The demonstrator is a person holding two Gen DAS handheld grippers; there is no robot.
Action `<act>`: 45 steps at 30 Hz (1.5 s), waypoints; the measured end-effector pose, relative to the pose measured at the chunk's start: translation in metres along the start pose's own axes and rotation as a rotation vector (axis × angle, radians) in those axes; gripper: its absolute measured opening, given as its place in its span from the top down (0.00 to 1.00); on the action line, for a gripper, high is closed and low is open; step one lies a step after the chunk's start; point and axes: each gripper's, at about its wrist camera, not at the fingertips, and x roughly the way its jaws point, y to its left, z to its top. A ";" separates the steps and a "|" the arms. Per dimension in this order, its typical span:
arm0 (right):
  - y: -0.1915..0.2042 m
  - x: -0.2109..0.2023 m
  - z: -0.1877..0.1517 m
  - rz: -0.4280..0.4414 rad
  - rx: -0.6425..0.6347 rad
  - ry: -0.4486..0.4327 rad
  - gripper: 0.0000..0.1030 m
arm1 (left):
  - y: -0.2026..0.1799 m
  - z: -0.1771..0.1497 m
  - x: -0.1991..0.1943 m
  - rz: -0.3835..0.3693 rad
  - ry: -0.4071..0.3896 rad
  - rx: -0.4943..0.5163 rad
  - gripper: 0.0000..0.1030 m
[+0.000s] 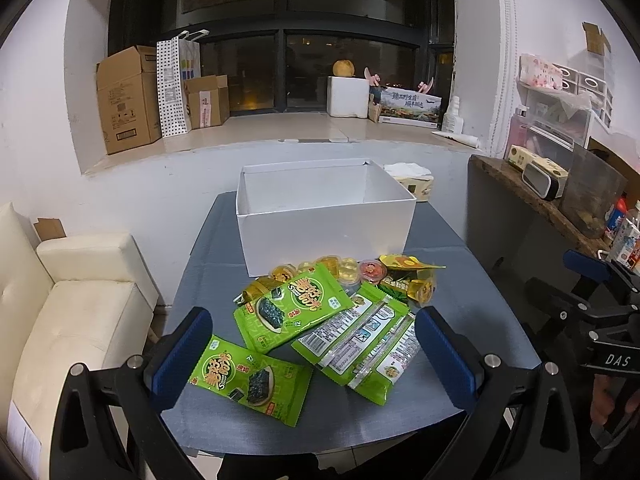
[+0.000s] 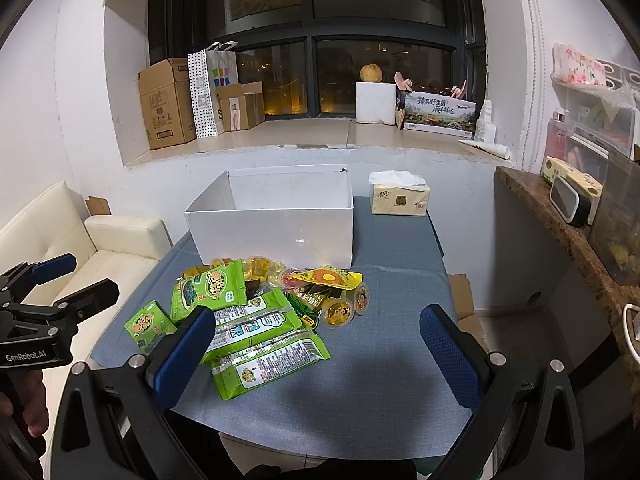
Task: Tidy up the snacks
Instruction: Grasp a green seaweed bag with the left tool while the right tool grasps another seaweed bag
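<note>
Bright green seaweed packets [image 1: 294,308] with orange lettering lie among amber-yellow jelly cups [image 2: 339,311] on a slate-blue table [image 2: 380,380] — behind them a plain white box [image 1: 320,236], and the fingers [image 1: 182,354] carry dimpled navy pads.

We count four green snack bags [image 1: 298,306] in the middle of the picture, two face up and two face down. Above them sits one white box [image 1: 326,216]. Beside it is one tissue pack [image 2: 399,199]. Little jelly cups [image 2: 339,312] are too bunched to count.
</note>
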 end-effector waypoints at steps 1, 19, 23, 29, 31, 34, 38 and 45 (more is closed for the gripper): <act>0.000 0.000 0.000 -0.001 0.000 0.001 0.00 | 0.000 0.000 0.001 0.004 0.001 0.000 0.00; -0.013 0.024 -0.008 -0.040 0.021 0.066 0.00 | 0.048 -0.009 0.117 -0.129 0.156 0.320 0.00; -0.018 0.029 -0.011 -0.054 0.029 0.081 0.00 | 0.053 -0.020 0.162 -0.148 0.227 0.433 0.00; -0.020 0.036 -0.016 -0.065 0.033 0.113 0.00 | 0.045 -0.025 0.202 -0.197 0.278 0.525 0.00; -0.021 0.037 -0.017 -0.077 0.031 0.120 0.00 | 0.041 -0.026 0.211 -0.191 0.286 0.552 0.00; -0.022 0.038 -0.017 -0.084 0.032 0.124 0.00 | 0.037 -0.025 0.223 -0.191 0.297 0.563 0.01; -0.020 0.042 -0.017 -0.088 0.027 0.134 0.00 | 0.034 -0.016 0.225 -0.174 0.272 0.551 0.18; -0.007 0.047 -0.019 -0.057 0.007 0.144 0.00 | 0.041 -0.005 0.218 -0.207 0.250 0.457 0.34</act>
